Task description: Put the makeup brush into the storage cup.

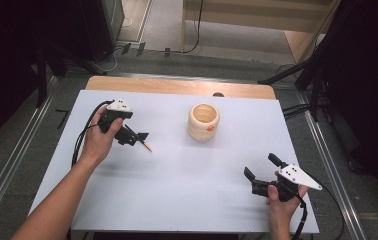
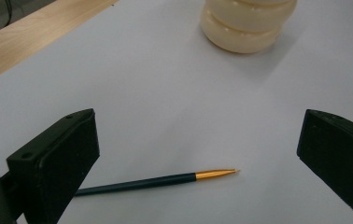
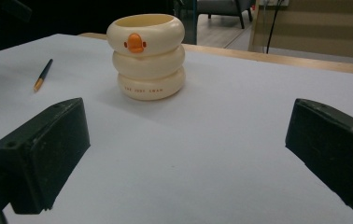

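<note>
Two claws over the white worktop (image 1: 177, 190), both spread wide and gripping nothing. Left claw (image 1: 138, 137) at the left side, angled down over the pen (image 1: 146, 145), jaws parted on either side of it. Seen along the left claw's own jaws, pen (image 2: 156, 181) lying flat on the sheet between them, dark shaft running under the left-hand jaw, gold tip pointing toward the right-hand one, well apart from either pad. Cream holder (image 2: 247, 23) standing beyond the pen, near the top edge of that view, clearly apart from it. From above, holder (image 1: 203, 122) upright near the middle of the worktop, closer to the far wooden edge, mouth open upward, small orange beak on its near-right side. Right claw (image 1: 261, 167) low at the near right corner, held in the person's hand, jaws gaping toward the holder. From the right claw's camera, holder (image 3: 146, 56) as three stacked rings with the orange beak facing the lens, pen (image 3: 43, 74) lying off to its left, far from these jaws.
</note>
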